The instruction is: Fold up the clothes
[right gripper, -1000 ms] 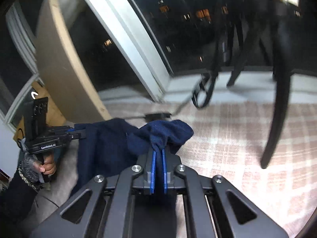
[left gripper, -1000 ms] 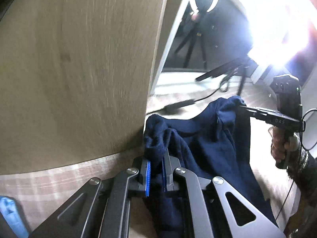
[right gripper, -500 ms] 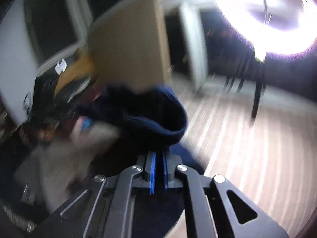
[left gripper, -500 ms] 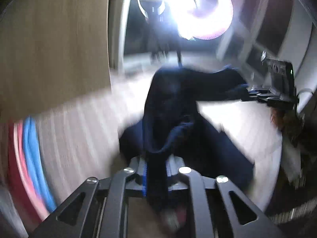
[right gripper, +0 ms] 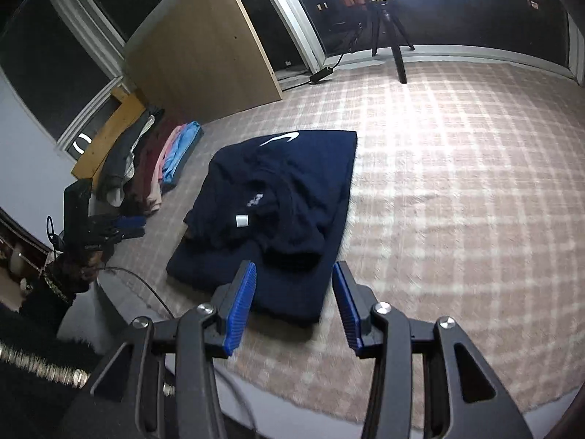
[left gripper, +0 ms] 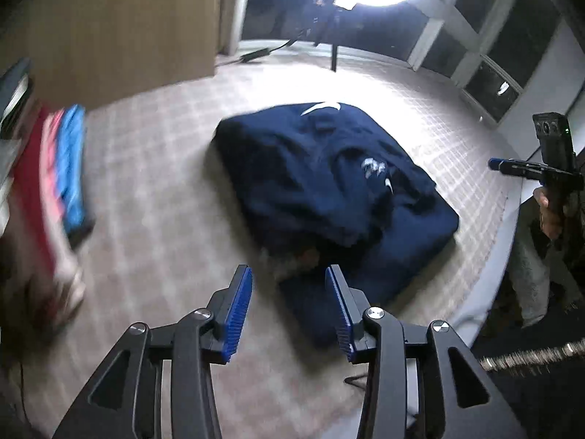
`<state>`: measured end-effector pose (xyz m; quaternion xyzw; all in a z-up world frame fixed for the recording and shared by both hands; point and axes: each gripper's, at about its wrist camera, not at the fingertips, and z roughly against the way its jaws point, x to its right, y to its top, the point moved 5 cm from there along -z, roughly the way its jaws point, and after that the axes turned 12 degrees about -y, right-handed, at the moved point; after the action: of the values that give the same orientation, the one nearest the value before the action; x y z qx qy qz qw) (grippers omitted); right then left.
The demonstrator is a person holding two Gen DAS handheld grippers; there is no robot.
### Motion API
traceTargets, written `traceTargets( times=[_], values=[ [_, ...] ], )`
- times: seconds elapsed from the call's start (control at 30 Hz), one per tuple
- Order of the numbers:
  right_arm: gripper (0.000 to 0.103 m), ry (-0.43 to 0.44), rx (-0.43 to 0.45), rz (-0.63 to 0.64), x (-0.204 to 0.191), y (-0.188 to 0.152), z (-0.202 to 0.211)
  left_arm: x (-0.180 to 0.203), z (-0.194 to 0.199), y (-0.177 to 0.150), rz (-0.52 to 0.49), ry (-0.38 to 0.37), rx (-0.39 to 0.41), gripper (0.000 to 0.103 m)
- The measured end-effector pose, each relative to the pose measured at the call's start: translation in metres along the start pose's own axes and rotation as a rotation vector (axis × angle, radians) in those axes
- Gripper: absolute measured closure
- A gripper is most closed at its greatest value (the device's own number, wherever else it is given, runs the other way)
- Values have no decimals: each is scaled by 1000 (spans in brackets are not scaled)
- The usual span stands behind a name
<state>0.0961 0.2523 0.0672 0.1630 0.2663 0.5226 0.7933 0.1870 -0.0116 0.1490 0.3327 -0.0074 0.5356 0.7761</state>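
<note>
A navy sweatshirt with a white swoosh lies loosely folded on the pale checked rug. My left gripper hovers just above its near edge. The jaws are opening, and nothing is pressed between the blue pads. In the right wrist view the same sweatshirt lies ahead, and my right gripper is over its near corner. These jaws are opening too and hold nothing. Each camera shows the other gripper off to the side, the right gripper and the left gripper, both clear of the cloth.
A row of folded clothes in blue, pink, dark red and grey lies left of the sweatshirt, by a leaning wooden panel. A ring light on a tripod and a cable stand at the far windows. The rug's near edge is close.
Both grippers were shut on the raised navy sweatshirt. They have let go, and it now lies on the rug. Both hands swung back toward the near side.
</note>
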Motion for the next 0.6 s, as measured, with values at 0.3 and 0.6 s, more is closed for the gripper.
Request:
traceTargets(
  times=[0.3,0.6],
  values=[
    [60,-140,-30,303,-34,-9,-69,25,-63,9,-348,77,-107,63],
    [59,-190,-100,631,-59,-16,-115,25,-85,18,-492,21,-174,62]
  ],
)
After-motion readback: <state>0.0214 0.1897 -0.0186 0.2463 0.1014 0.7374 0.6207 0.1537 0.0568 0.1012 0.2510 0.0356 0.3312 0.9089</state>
